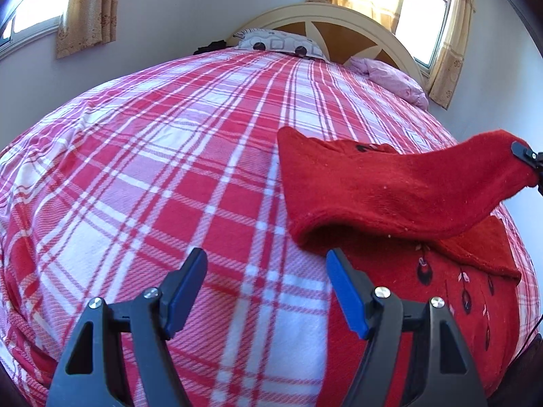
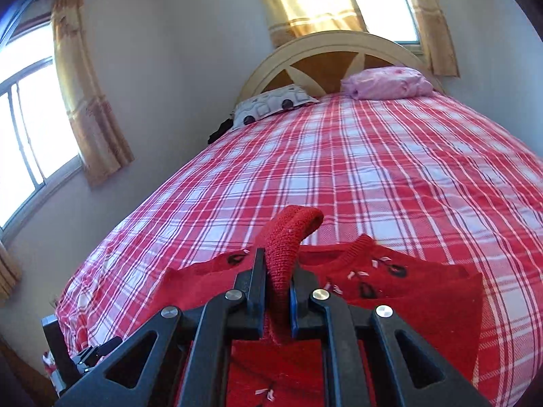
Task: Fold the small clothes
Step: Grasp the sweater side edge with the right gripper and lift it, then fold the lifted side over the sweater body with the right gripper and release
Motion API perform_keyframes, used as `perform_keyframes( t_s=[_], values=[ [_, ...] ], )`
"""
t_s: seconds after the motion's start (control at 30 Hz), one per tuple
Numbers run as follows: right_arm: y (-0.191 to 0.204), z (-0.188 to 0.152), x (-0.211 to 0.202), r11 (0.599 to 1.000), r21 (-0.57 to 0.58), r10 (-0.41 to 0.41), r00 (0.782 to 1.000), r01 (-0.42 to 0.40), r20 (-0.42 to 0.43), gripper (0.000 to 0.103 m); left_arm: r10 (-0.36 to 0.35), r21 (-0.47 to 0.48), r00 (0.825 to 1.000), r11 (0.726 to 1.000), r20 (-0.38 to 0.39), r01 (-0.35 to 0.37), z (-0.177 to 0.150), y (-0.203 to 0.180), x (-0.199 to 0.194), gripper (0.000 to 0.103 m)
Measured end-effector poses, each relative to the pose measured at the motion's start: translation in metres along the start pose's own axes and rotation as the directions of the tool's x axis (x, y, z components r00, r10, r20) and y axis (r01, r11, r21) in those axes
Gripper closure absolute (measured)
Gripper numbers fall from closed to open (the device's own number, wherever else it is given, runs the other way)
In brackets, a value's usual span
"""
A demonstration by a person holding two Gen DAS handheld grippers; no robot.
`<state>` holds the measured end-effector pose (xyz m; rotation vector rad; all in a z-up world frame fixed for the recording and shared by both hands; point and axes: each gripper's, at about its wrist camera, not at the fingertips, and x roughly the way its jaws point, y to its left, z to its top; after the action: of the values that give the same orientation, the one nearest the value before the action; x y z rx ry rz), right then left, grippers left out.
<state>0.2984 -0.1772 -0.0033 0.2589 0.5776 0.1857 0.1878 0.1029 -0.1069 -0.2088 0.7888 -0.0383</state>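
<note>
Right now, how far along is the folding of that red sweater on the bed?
Done: the red sweater is on the plaid bedspread, one side already turned over the body. In hand: the right hand-held gripper is shut on a sleeve, lifting it across; the left hand-held gripper is open and empty. Left: laying that sleeve down and the final folds.

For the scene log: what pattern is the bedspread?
Red, pink and white plaid bedspread; right wrist view shows it best.
</note>
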Motion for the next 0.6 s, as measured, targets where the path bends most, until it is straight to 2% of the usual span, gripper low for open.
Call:
perform_keyframes(
  t_s=[0.13, 0.33, 0.6],
  values=[
    [-0.006, 0.005, -0.01, 1.0, 0.012, -0.012, 0.999, 0.011, 0.039, 0.093, -0.002, 0.032, 1.0, 0.999, -0.005, 0.002, 0.003, -0.014, 0.008, 0.028],
    [-0.022, 0.012, -0.029, 0.998, 0.027, -0.063, 0.994, 0.061, 0.091, 0.093, 0.065, 0.026, 0.998, 0.998, -0.019, -0.064, 0.01, -0.015, 0.023, 0.028],
    [-0.078, -0.007, -0.037, 0.98, 0.144, -0.15, 0.987, 0.14, 0.057, 0.093, 0.083, 0.043, 0.996, 0.996, -0.022, -0.082, 0.01, -0.018, 0.025, 0.026]
  ],
)
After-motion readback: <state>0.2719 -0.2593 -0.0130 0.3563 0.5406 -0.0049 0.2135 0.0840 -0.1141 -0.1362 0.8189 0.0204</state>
